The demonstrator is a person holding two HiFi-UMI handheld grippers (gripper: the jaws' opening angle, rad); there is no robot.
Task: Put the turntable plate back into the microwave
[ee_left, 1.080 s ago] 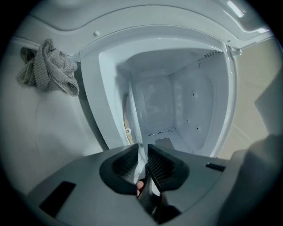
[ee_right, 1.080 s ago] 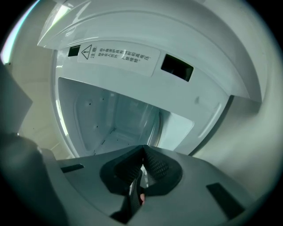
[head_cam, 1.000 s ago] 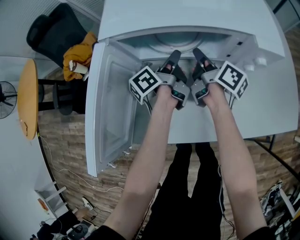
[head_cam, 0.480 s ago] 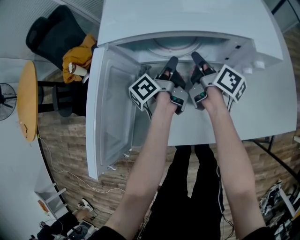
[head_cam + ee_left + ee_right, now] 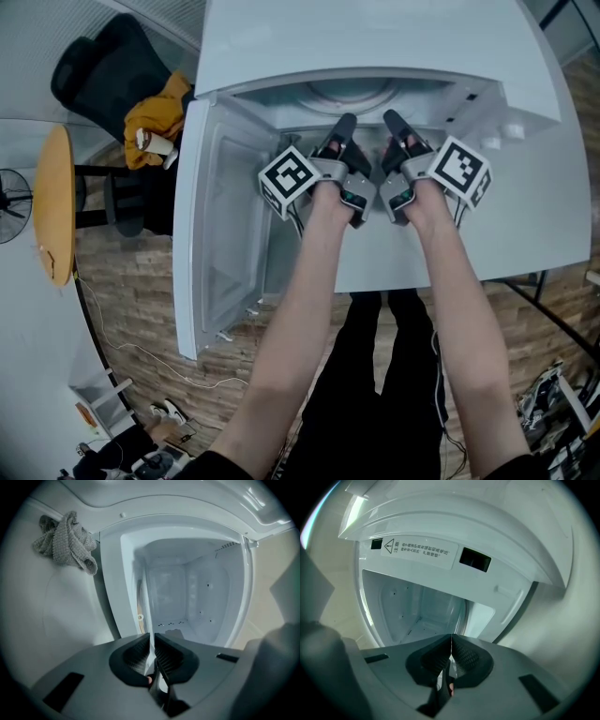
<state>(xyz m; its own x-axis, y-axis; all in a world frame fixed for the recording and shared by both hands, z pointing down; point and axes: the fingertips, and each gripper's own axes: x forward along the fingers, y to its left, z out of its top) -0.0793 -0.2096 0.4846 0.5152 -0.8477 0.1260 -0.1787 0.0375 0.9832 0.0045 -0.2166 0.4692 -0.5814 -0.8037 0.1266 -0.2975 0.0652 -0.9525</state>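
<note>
- The turntable plate [image 5: 352,91] is inside the cavity of the microwave [image 5: 375,37], at top centre of the head view. Only an arc of its round rim shows. The rest is covered by the microwave's top and by both grippers.
- In both gripper views the plate appears edge-on, as a thin pale sliver between the pads [image 5: 171,654]. Its face is hard to make out.
- Left gripper [image 5: 345,124]: jaws closed onto the plate's near rim.
- Right gripper [image 5: 392,120]: jaws almost together, clamped on the same rim just beside the left one.
- The door [image 5: 220,234] hangs open at centre left.
- A dark chair [image 5: 103,61] carrying a yellow garment [image 5: 157,111] stands at upper left. A round wooden table [image 5: 54,197] is cut off at the left edge.
- A grey knitted cloth [image 5: 65,541] shows at upper left of the left gripper view.
- Plate: clear glass. Microwave: smooth white shell. Pads: black, ribbed.
</note>
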